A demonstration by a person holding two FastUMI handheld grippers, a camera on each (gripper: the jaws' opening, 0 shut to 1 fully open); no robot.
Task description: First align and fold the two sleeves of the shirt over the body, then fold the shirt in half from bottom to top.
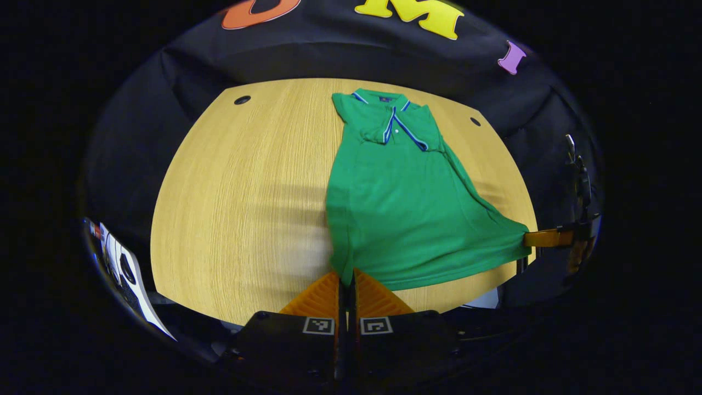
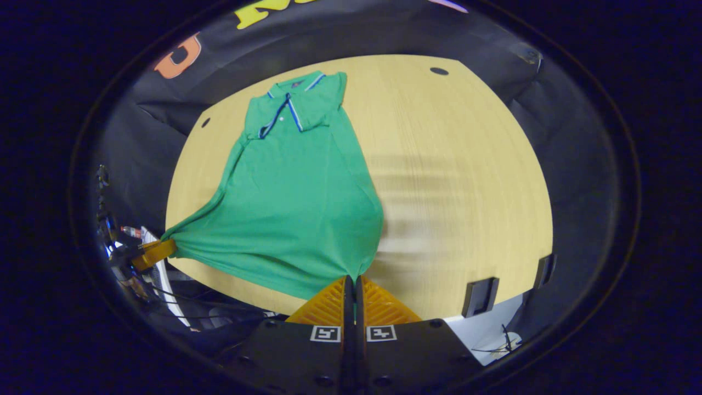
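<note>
Shirt [image 1: 403, 208] lay flat on the desk [image 1: 241, 208], sleeves folded in, its long axis running from the collar [image 1: 392, 118] at the far edge to the hem. Left gripper [image 1: 346, 282] and right gripper [image 2: 351, 285] each pinched a hem corner, fingers closed on cloth, opposite the collar.

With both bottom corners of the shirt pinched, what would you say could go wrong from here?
1. The green shirt is stretched taut between the left hand-held gripper and the right hand-held gripper; each pinches only a small corner, so the hem might slip out mid-fold.
2. The folded sleeves near the collar could shift if the body gets dragged across the table.
</note>
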